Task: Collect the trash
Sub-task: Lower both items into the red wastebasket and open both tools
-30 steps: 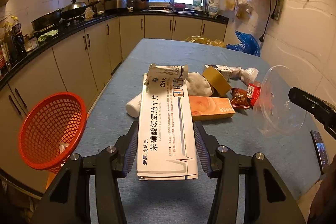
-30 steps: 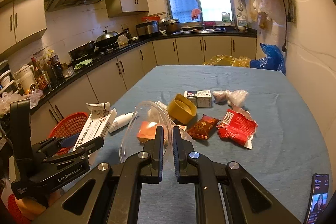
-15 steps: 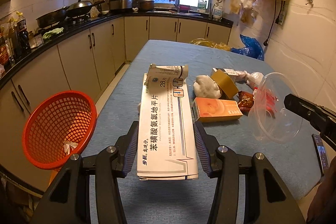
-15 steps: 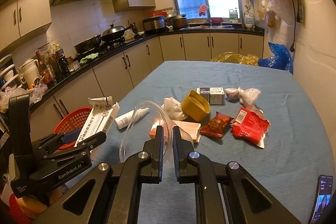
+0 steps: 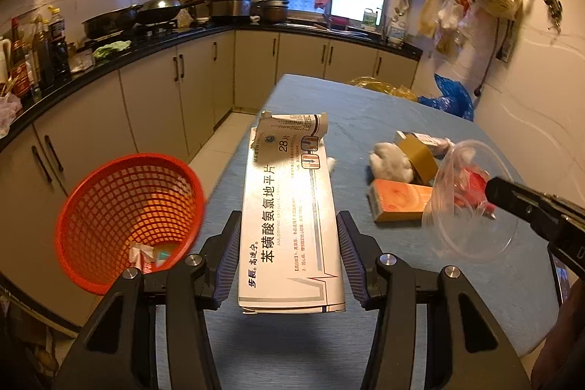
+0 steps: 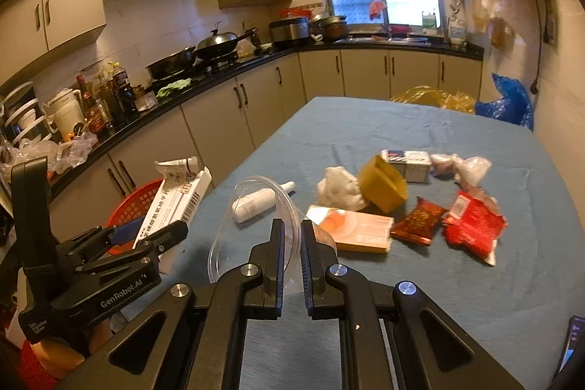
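Both grippers tilt down over the worktop [image 5: 365, 119]. Left gripper [image 5: 289, 254] is clamped on the box [image 5: 289, 207] beside the basket [image 5: 128, 218]. Right gripper [image 6: 291, 243] is pinched tight on the clear lid [image 6: 252, 207].

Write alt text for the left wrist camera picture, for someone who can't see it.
The left gripper holds a long white medicine box above the edge of a blue table, with an orange mesh basket on the left. On the right, the right gripper holds a clear plastic lid near scattered trash.
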A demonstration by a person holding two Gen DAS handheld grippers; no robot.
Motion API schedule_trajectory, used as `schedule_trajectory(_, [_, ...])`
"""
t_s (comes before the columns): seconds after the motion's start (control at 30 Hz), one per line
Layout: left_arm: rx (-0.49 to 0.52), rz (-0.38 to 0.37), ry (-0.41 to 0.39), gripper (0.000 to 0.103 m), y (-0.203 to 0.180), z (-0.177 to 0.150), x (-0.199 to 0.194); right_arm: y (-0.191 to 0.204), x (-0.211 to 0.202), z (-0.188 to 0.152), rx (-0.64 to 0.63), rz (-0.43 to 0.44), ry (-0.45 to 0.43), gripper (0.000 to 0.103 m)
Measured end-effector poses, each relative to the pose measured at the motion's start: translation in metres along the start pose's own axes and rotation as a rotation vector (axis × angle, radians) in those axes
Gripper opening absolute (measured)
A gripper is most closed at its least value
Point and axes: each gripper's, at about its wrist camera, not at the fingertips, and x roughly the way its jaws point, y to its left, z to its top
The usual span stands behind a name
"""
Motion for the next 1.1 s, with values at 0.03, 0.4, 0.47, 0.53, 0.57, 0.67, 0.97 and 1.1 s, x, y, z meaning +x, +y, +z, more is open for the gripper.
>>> schedule_trajectory(0.03, [-0.007, 0.005, -0.002, 0.050, 0.004, 0.001, 0.000, 0.002, 0.003, 0.001, 0.000, 0.007, 0.007, 0.009])
schedule_trajectory(0.4, [-0.107, 0.107, -0.040, 0.050, 0.076, 0.010, -0.010, 0.045, 0.045, 0.026, -0.015, 0.151, 0.090, 0.009])
schedule_trajectory(0.47, [-0.129, 0.131, -0.041, 0.050, 0.091, 0.009, -0.012, 0.056, 0.055, 0.031, -0.016, 0.188, 0.110, 0.009])
schedule_trajectory(0.53, [-0.150, 0.161, -0.042, 0.050, 0.107, 0.008, -0.011, 0.071, 0.069, 0.036, -0.025, 0.221, 0.131, 0.009])
schedule_trajectory(0.57, [-0.163, 0.176, -0.039, 0.050, 0.115, 0.007, -0.010, 0.077, 0.073, 0.038, -0.028, 0.229, 0.137, 0.009])
schedule_trajectory(0.67, [-0.191, 0.206, -0.023, 0.050, 0.136, 0.004, -0.006, 0.097, 0.099, 0.044, -0.016, 0.292, 0.183, 0.009])
schedule_trajectory(0.97, [-0.233, 0.233, 0.012, 0.050, 0.169, -0.001, 0.011, 0.136, 0.160, 0.055, 0.035, 0.384, 0.284, 0.010])
schedule_trajectory(1.1, [-0.234, 0.222, 0.014, 0.050, 0.174, -0.001, 0.017, 0.144, 0.180, 0.052, 0.056, 0.387, 0.318, 0.010])
